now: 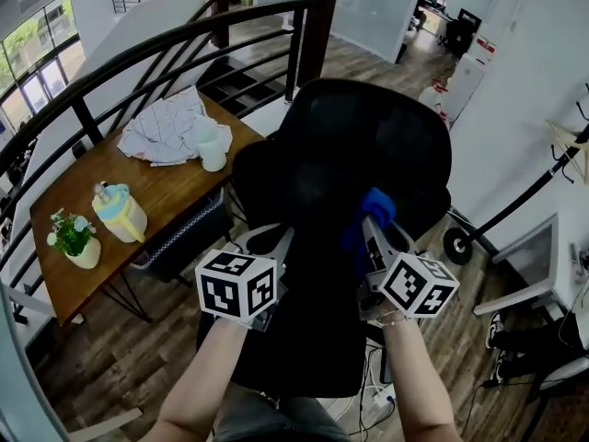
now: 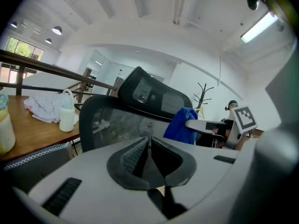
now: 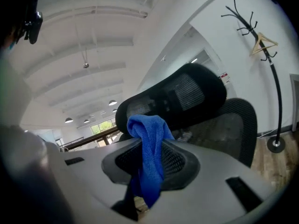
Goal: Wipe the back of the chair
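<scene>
Right gripper (image 1: 375, 236) pinches blue cloth (image 1: 377, 207) near chair back (image 1: 363, 136).

The chair (image 1: 350, 155) was black, with a fine mesh pattern. The cloth (image 1: 375, 208) was bright blue. The left cube (image 1: 237, 286) and the right cube (image 1: 419, 285) carried black-and-white square markers. The table (image 1: 175, 196) was brown wood, and the jug (image 1: 120, 217) pale yellow with a light blue lid.

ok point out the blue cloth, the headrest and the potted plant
blue cloth (image 3: 149, 143), right gripper view, its hanging fold
headrest (image 3: 187, 91), right gripper view, mesh centre
potted plant (image 1: 70, 232), head view, its leaves
</scene>
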Demonstrator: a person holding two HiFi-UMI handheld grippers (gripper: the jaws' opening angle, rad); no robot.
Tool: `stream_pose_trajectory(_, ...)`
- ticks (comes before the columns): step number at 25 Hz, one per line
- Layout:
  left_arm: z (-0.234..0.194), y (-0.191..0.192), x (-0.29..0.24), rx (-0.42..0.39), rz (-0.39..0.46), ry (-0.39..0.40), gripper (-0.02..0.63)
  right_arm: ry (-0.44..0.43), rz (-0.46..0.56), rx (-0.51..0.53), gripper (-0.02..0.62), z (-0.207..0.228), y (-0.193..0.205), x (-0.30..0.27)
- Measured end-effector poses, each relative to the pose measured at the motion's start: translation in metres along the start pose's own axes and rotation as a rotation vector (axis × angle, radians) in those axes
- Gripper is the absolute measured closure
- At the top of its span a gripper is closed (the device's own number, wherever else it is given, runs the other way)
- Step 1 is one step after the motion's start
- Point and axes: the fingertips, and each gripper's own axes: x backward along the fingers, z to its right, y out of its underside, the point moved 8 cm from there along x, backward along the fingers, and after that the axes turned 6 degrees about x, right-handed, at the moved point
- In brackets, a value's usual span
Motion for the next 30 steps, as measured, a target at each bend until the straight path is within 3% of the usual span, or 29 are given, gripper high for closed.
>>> stream_pose_trajectory(10,-0.057,0.002,0.027,0.034,0.018,-0.153,0.571,-0.302,-0.106,0.013,0.490,-0.085,0.037,-0.092)
stream_pose_trajectory(14,-0.074,0.004,0.031,0.044,0.021,-0.199,0.571,-0.381,-0.127,0.055,0.490,-0.109,0.043,-0.124)
stream_pose_trajectory(20,-0.089,0.013,0.026,0.080,0.006,-0.229,0.571,-0.405,-0.154,0.082,0.491,-0.116,0.053,-0.162)
stream_pose_trajectory(30,-0.091,0.011,0.002,0.071,-0.002,-0.207,0.571,-0.298,-0.176,0.098,0.490,-0.083,0.064,-0.185)
